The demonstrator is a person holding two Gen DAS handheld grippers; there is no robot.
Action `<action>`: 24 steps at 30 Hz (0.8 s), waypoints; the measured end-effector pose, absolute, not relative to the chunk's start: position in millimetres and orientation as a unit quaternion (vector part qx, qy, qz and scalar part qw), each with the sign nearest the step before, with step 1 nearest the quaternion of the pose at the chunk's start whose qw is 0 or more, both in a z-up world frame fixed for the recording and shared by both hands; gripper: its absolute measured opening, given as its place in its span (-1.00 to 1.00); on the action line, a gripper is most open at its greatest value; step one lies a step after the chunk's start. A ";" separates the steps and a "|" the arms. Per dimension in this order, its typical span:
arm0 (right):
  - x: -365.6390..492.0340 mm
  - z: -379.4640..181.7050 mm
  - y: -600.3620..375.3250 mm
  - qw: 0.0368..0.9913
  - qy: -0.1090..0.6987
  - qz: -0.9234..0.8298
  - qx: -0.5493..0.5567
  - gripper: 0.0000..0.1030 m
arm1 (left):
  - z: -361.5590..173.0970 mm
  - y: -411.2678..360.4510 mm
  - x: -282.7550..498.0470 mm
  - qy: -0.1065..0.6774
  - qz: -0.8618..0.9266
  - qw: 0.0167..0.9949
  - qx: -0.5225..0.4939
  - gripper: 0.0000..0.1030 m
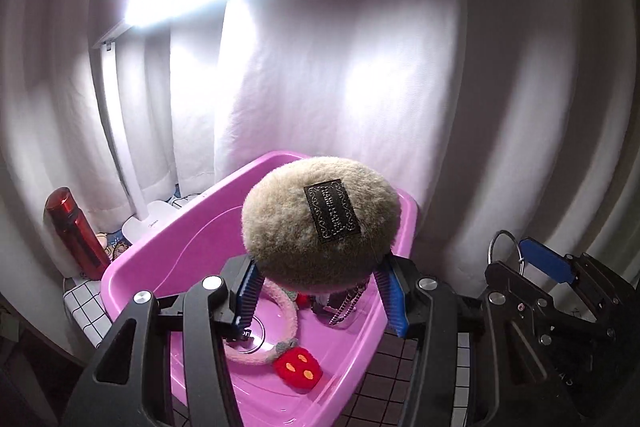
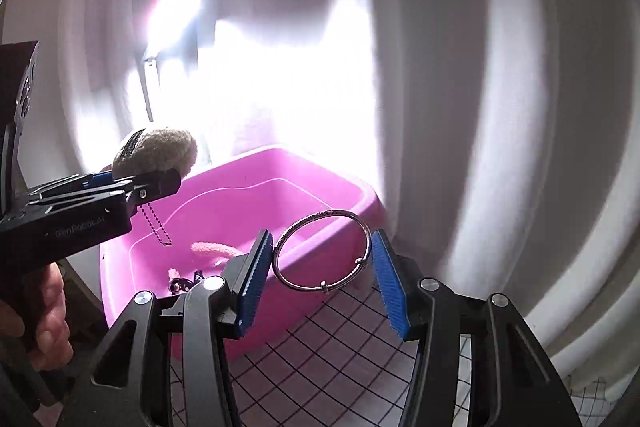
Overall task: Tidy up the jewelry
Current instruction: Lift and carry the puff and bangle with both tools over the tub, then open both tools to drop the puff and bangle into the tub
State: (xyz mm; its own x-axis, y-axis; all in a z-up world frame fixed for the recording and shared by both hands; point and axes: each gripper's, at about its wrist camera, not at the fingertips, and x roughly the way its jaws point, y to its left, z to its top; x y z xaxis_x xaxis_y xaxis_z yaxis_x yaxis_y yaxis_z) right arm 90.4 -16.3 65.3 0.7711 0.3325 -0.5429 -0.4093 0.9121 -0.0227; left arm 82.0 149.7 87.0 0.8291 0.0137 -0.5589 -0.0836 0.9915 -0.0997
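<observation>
1. Left hand-held gripper [image 1: 320,291]: clamped on a round beige plush pouch [image 1: 320,223] with a black embroidered label, a bead chain [image 2: 156,223] dangling under it.
2. Right hand-held gripper [image 2: 324,259]: closed on a thin silver bangle [image 2: 322,251], ring face-on to its camera, blue pads [image 2: 390,287] bearing on opposite edges.
3. Pink plastic tub [image 1: 132,267]: below and ahead of both hand-held grippers; directly under the left one, down and to the left of the right one.
4. Tub contents: pink fluffy headband [image 1: 280,311], red plush piece with orange dots [image 1: 298,367], dark beaded strand [image 1: 348,307] (small dark bits beside it too blurred to name).
5. Judged key relation: both items held clear above the tub, neither touching it; checked counter [image 2: 320,359] just below the bangle, so right hand nearer to bare counter space, left nearer the tub.
6. Unclear where either item belongs; no organiser in sight.
</observation>
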 end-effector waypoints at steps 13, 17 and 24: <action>162.7 27.5 71.7 0.896 0.353 0.250 -0.098 -0.04 | 31.7 221.2 103.9 0.358 0.105 0.923 -0.099 -0.04; 174.1 14.3 82.2 0.886 0.376 0.247 -0.112 -0.04 | 16.4 226.6 112.2 0.387 0.123 0.908 -0.103 -0.02; 188.3 -1.5 90.5 0.875 0.405 0.234 -0.123 -0.04 | 7.9 235.2 116.0 0.405 0.136 0.897 -0.114 0.03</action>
State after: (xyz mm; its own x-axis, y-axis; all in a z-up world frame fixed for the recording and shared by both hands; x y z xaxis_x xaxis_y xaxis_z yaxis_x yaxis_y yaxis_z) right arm 188.3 90.5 -1.5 0.5629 0.3110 -0.7658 -0.5094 0.8601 -0.0252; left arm 116.0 235.2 7.9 0.6349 0.1520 -0.7575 -0.3374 0.9366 -0.0949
